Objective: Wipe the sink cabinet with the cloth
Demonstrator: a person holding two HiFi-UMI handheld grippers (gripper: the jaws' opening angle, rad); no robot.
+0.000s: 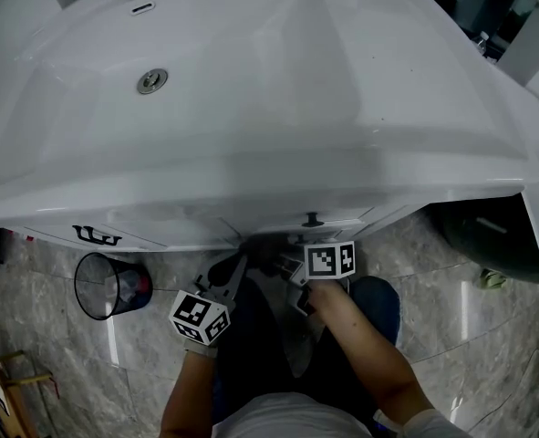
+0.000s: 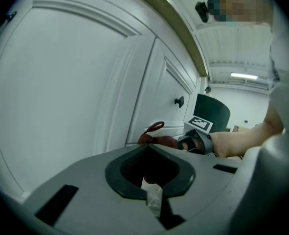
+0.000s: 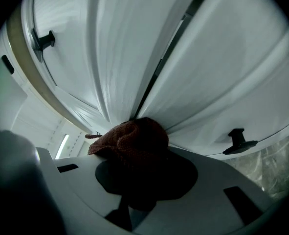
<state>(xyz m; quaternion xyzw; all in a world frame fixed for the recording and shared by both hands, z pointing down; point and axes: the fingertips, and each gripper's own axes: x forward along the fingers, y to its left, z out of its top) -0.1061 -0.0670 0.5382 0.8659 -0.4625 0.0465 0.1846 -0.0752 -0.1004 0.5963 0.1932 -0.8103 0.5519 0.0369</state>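
Note:
A brown cloth (image 3: 129,141) is bunched in my right gripper (image 3: 134,148), which is shut on it and presses it on the seam between two white cabinet doors (image 3: 222,67). In the head view both grippers sit under the sink's front rim (image 1: 251,217). There the right gripper (image 1: 285,263) is beside the dark cloth (image 1: 264,247). My left gripper (image 1: 236,267) lies just left of it. In the left gripper view the cloth (image 2: 156,140) and right gripper (image 2: 195,142) lie ahead against the cabinet door (image 2: 61,82). The left gripper (image 2: 146,148) looks shut, apart from the cloth.
The white basin (image 1: 360,89) with its drain (image 1: 152,81) overhangs the cabinet. Black knobs (image 3: 237,140) (image 2: 179,101) stick out of the doors. A mesh waste bin (image 1: 109,286) stands on the tiled floor at the left, a large dark object (image 1: 488,235) at the right.

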